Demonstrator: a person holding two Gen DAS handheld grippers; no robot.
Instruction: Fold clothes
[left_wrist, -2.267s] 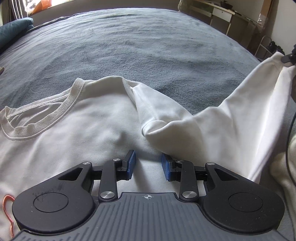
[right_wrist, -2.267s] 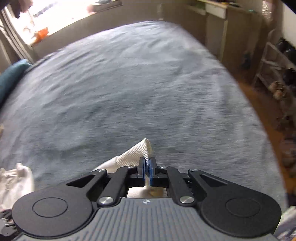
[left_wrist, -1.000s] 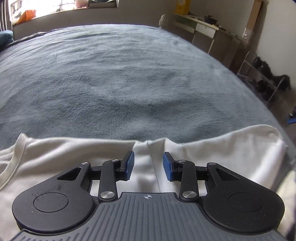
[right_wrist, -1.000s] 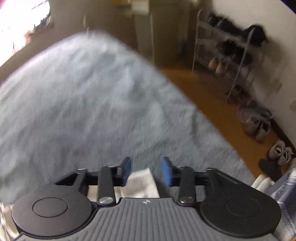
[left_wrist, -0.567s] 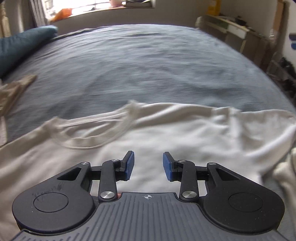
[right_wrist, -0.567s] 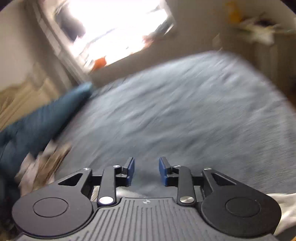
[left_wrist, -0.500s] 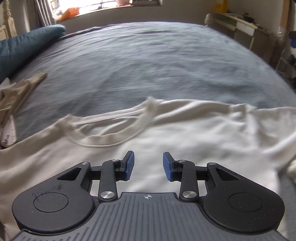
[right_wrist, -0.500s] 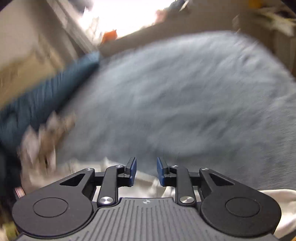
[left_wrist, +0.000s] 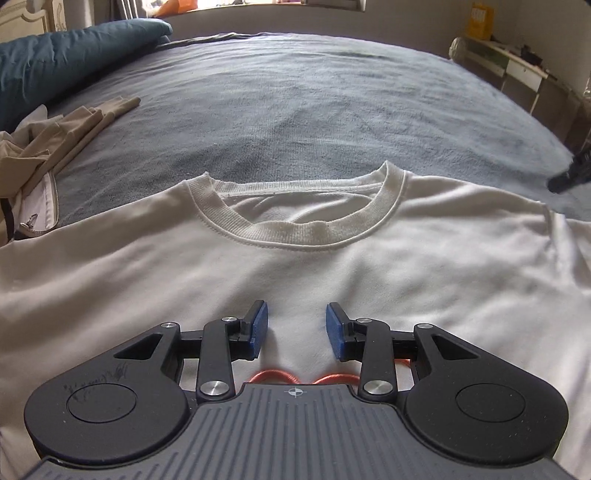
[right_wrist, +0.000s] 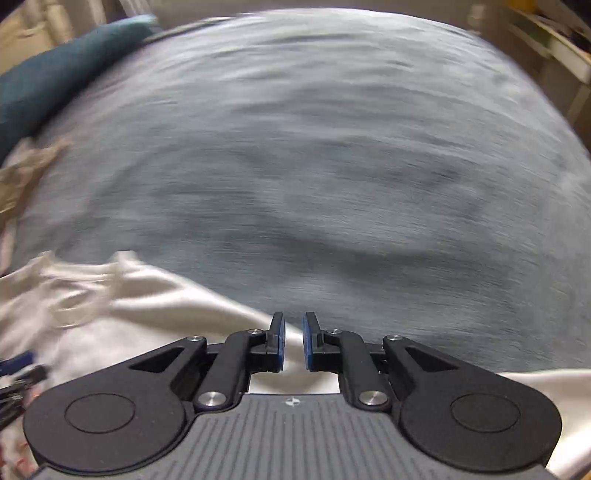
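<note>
A white sweatshirt (left_wrist: 295, 266) lies flat on the grey bedspread (left_wrist: 314, 103), its ribbed collar (left_wrist: 295, 230) facing away from me. My left gripper (left_wrist: 297, 326) is open and empty, low over the chest of the shirt, above a bit of orange stitching (left_wrist: 273, 376). The right wrist view is blurred. There my right gripper (right_wrist: 293, 341) hovers over the shirt's shoulder edge (right_wrist: 184, 295), its jaws narrowly apart with nothing between them. The collar shows as a smear at left (right_wrist: 81, 299).
A teal pillow (left_wrist: 66, 55) lies at the far left of the bed. Beige trousers (left_wrist: 55, 147) are heaped at the left beside the shirt. A desk and shelves (left_wrist: 517, 70) stand past the bed's right edge.
The right gripper let go of the sleeve cuff and swung left over the shoulder, its jaws narrowing. The left gripper moved left to centre below the collar. The sleeve now lies flat.
</note>
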